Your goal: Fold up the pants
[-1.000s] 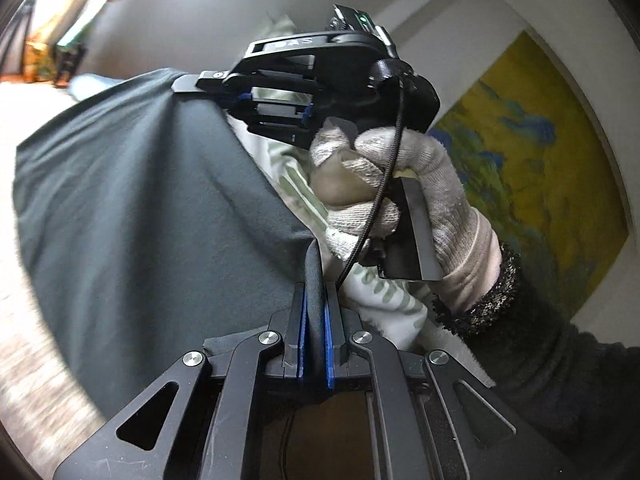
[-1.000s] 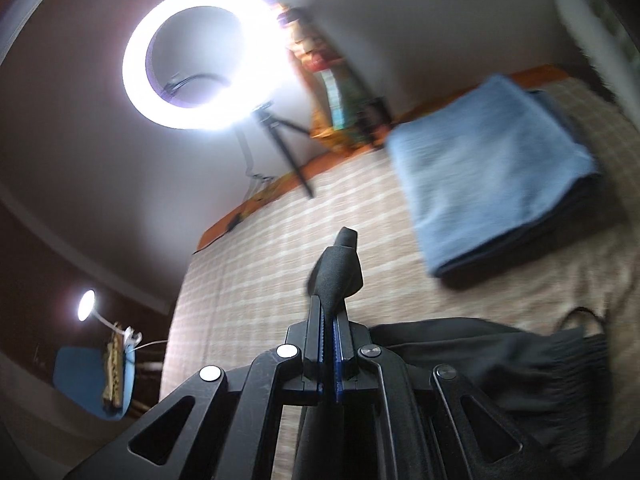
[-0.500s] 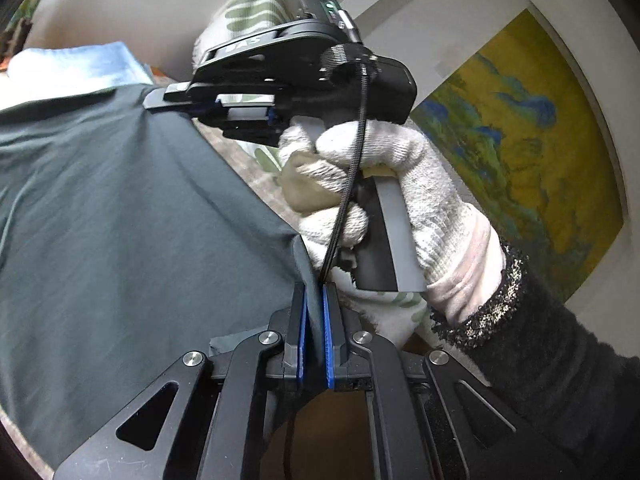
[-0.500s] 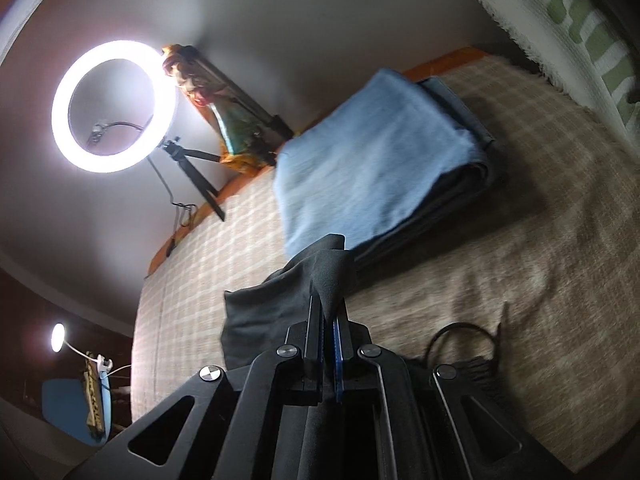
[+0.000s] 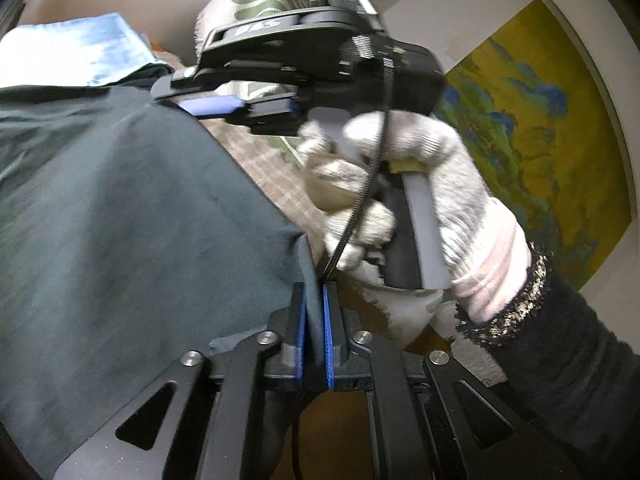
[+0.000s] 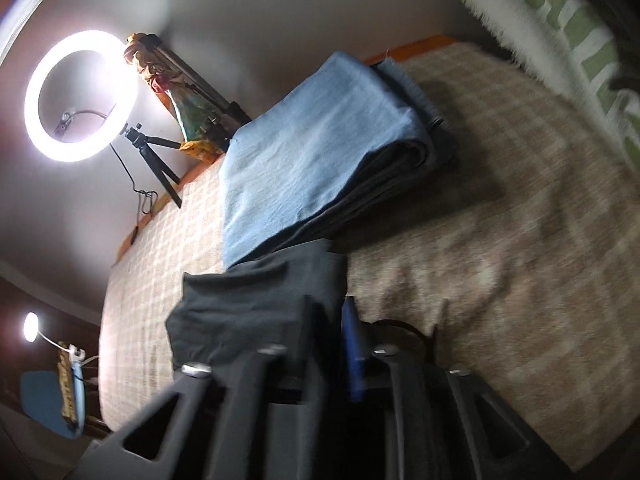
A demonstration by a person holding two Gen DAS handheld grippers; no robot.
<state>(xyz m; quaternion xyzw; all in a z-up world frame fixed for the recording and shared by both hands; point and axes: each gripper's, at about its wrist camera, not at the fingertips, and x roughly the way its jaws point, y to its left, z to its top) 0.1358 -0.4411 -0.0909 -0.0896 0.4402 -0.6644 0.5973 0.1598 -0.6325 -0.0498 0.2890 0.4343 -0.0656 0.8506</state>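
The dark grey pants (image 5: pixel 120 220) fill the left of the left wrist view, spread flat. My left gripper (image 5: pixel 314 292) is shut on their near edge. My right gripper (image 5: pixel 200 104), held by a gloved hand, is at the pants' far corner. In the right wrist view my right gripper (image 6: pixel 332 308) has its jaws parted, with the pants' folded corner (image 6: pixel 256 300) lying loose between and ahead of the fingers on the checked bedcover (image 6: pixel 500 220).
A folded stack with a light blue garment (image 6: pixel 316 148) on top lies just beyond the pants. A green-striped pillow (image 6: pixel 560 24) is at the right. A ring light on a tripod (image 6: pixel 80 96) stands past the bed's far edge.
Both grippers have lowered the pants' edge down to the bed beside the blue stack. My right gripper's jaws have parted and let go of the cloth. The left still grips.
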